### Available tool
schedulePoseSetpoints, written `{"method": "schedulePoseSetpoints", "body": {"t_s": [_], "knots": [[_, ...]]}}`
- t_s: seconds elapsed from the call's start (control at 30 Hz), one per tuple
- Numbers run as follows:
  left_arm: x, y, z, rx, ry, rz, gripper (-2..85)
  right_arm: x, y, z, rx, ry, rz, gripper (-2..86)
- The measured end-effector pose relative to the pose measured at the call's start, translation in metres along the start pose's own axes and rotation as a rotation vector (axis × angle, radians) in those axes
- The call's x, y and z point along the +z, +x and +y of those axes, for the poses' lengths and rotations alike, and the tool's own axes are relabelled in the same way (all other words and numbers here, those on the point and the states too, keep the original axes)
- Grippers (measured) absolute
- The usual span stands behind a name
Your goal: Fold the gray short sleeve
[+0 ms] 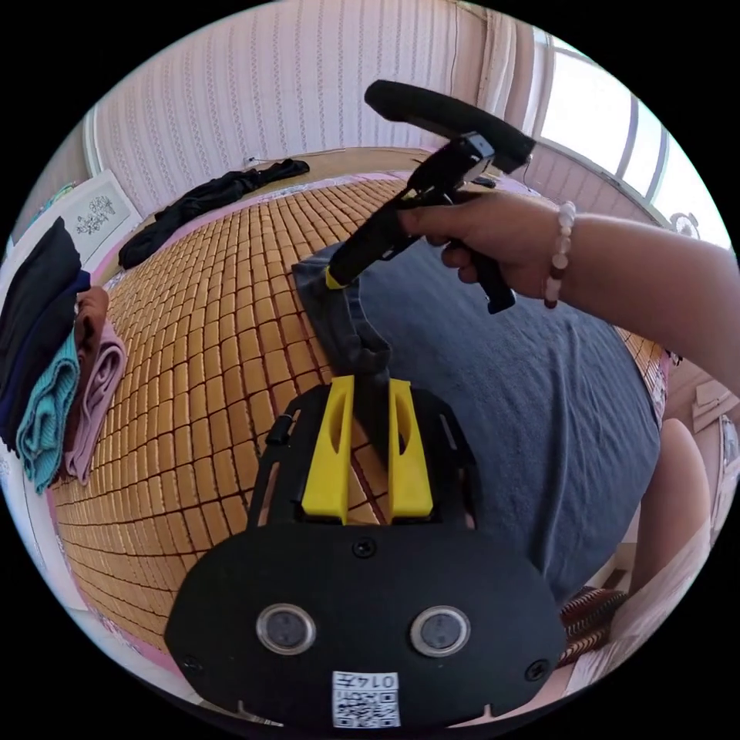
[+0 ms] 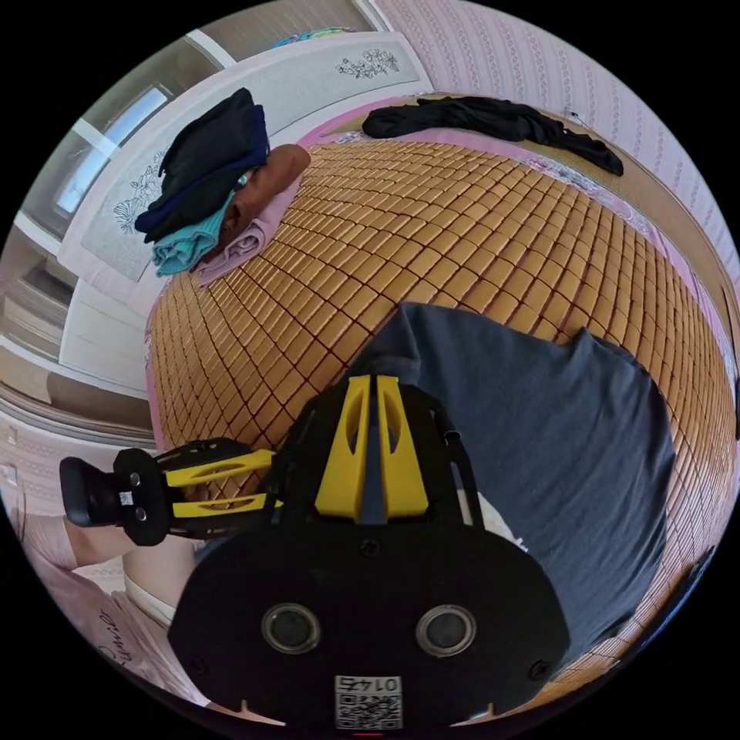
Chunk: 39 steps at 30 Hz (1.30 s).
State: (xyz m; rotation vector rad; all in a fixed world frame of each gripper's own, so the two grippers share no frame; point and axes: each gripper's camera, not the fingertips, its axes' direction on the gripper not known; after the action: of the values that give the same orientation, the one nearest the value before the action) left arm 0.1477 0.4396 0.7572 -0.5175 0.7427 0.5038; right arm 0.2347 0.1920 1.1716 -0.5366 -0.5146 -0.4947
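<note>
My left tongs [image 1: 368,385] are pinched nearly shut on a raised tongue of the gray shirt [image 1: 532,408]; the cloth runs up from the spread shirt into the narrow gap between the two yellow jaws. Just beyond them, in the left gripper view, my right tongs [image 1: 333,279] grip the same lifted edge a little farther along, and my right hand [image 1: 493,231] is wrapped around their black handle, a bead bracelet [image 1: 560,254] on the wrist.

In the right gripper view, my right tongs [image 2: 375,385] are closed on gray cloth too: a strip of it fills the slit between the jaws. My left tongs [image 2: 262,478] come in from the side there, jaws close together, but I cannot tell from that angle what they clasp.

The shirt lies spread on a bamboo mat [image 2: 432,231] that covers the bed, its body flat and one edge pulled up between my two tongs. At the far corner of the mat sits a stack of folded clothes [image 2: 223,185] in black, teal, brown and pink. A dark garment [image 2: 493,119] lies crumpled along the far edge of the mat, well apart from the shirt.
</note>
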Motion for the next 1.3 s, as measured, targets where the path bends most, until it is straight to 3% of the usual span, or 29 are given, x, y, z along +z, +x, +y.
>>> {"method": "schedulePoseSetpoints", "body": {"t_s": [0.4, 0.6, 0.7, 0.9, 1.0, 1.17, 1.3], "knots": [[-0.003, -0.077, 0.006, -0.254, 0.019, 0.015, 4.8, 0.023, -0.045, -0.093, -0.176, -0.078, -0.164, 7.9], [-0.004, -0.071, -0.015, -0.207, 0.11, 0.13, 4.6, 0.029, -0.028, -0.053, -0.146, -0.05, 0.11, 0.9], [0.01, -0.052, -0.04, -0.137, 0.13, 0.154, 4.4, 0.052, -0.03, -0.049, -0.14, -0.102, 0.09, 0.1], [0.054, -0.044, -0.077, -0.152, -0.032, 0.077, 0.6, 0.041, -0.042, -0.039, -0.176, -0.055, 0.139, -0.2], [0.057, -0.047, -0.082, -0.2, -0.02, 0.112, -0.6, 0.013, -0.05, -0.003, -0.251, -0.031, 0.414, -0.2], [0.043, -0.046, -0.085, -0.316, 0.065, 0.041, -0.9, -0.074, -0.008, 0.128, -0.204, 0.108, 0.271, -0.2], [0.014, -0.022, -0.101, -0.272, 0.122, 0.03, -0.9, -0.124, 0.051, 0.291, 0.051, 0.09, 0.466, -0.3]]}}
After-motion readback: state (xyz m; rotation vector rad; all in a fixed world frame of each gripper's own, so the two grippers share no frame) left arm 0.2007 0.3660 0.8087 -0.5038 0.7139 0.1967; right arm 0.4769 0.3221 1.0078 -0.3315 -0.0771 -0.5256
